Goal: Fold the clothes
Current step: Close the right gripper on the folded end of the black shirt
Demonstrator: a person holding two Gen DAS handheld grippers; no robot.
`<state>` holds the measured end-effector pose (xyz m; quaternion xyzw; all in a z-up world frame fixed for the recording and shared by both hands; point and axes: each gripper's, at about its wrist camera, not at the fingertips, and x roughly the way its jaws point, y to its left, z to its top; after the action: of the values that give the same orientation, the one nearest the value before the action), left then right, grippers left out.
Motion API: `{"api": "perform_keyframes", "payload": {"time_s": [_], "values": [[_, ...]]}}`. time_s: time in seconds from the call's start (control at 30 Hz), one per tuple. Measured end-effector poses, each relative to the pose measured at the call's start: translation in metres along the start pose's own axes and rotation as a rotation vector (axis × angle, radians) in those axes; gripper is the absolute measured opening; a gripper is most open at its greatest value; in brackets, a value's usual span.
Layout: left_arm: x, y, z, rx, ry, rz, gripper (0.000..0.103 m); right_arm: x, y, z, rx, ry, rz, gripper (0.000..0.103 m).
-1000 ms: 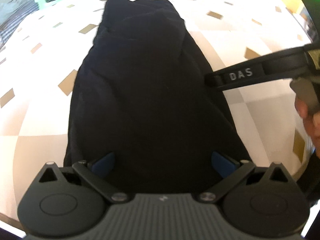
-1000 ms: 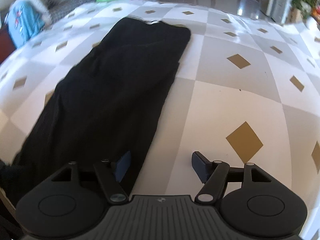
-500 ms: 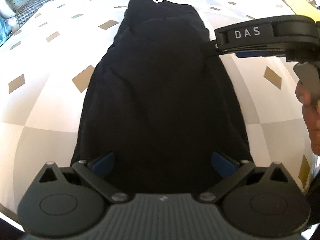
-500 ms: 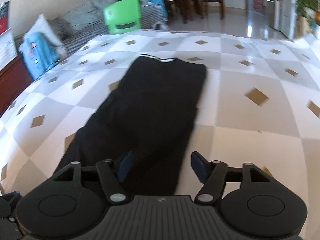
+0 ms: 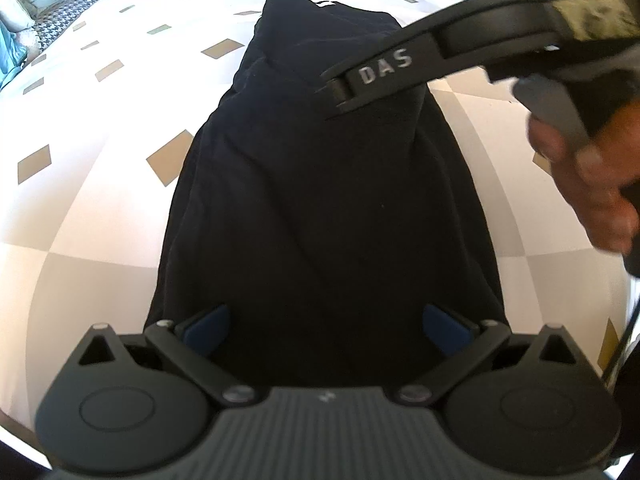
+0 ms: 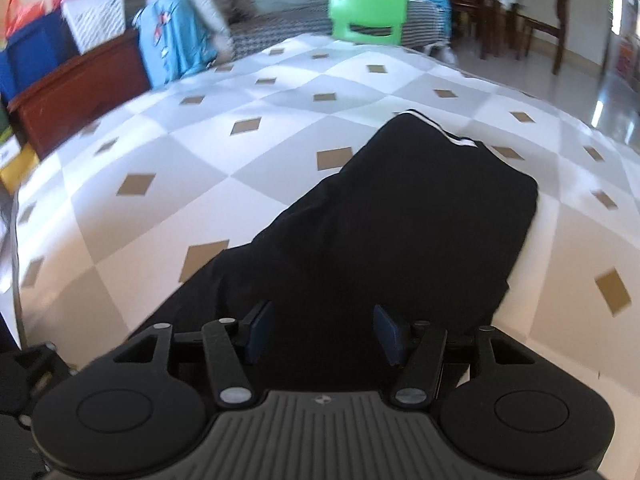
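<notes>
A long black garment (image 5: 320, 200) lies flat on the checked tablecloth (image 5: 100, 200), running away from me; its far end carries a thin white stripe (image 6: 440, 134). My left gripper (image 5: 325, 326) hovers over the near end, jaws open wide with only cloth below them. My right gripper (image 6: 324, 330) hovers over the garment (image 6: 400, 220) farther along. Its jaws are closing, still apart, and the pads press on nothing. In the left wrist view one right fingertip marked DAS (image 5: 384, 68) crosses above the cloth, with the person's hand (image 5: 592, 184) behind it.
Beyond the table's far edge stand a green plastic chair (image 6: 368, 12), a blue garment over a pillow (image 6: 176, 40), a white basket (image 6: 94, 16) and a red-brown wooden chest (image 6: 80, 92). Dark wooden chairs (image 6: 540, 28) are at the back right. Bare tablecloth flanks the garment.
My right gripper has swung left from the bare tablecloth to above the garment, tilted up, and narrowed its jaws. In the left view its finger has risen across the cloth.
</notes>
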<state>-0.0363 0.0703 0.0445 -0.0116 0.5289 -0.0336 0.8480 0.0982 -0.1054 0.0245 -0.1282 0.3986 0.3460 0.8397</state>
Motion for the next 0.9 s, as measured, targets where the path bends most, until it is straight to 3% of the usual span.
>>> {"api": "perform_keyframes", "payload": {"time_s": [0.2,0.27,0.37,0.43,0.53,0.7,0.83,0.9], "values": [[-0.006,0.002,-0.001,0.051,0.000,0.025,0.103,0.020,0.001,0.010,-0.063,0.029,0.051,0.053],[-0.008,0.003,-0.001,0.065,-0.002,0.032,0.103,0.027,0.005,0.012,-0.092,0.033,0.052,0.048],[-0.012,0.009,0.001,0.061,-0.001,0.027,0.103,0.036,0.007,0.015,-0.089,0.023,0.059,0.037],[-0.014,0.011,0.002,0.065,-0.001,0.027,0.103,0.042,0.008,0.017,-0.075,0.021,0.067,0.019],[-0.018,0.015,0.003,0.069,-0.002,0.026,0.103,0.049,0.012,0.019,-0.088,0.015,0.056,0.006],[-0.025,0.023,0.007,0.069,-0.003,0.025,0.103,0.049,0.013,0.027,-0.058,-0.030,0.056,0.003],[-0.031,0.029,0.010,0.070,-0.001,0.028,0.103,0.044,0.015,0.038,-0.018,-0.083,0.108,0.003],[-0.034,0.032,0.011,0.072,-0.001,0.029,0.103,0.051,0.017,0.039,-0.012,-0.064,0.131,0.004]]}}
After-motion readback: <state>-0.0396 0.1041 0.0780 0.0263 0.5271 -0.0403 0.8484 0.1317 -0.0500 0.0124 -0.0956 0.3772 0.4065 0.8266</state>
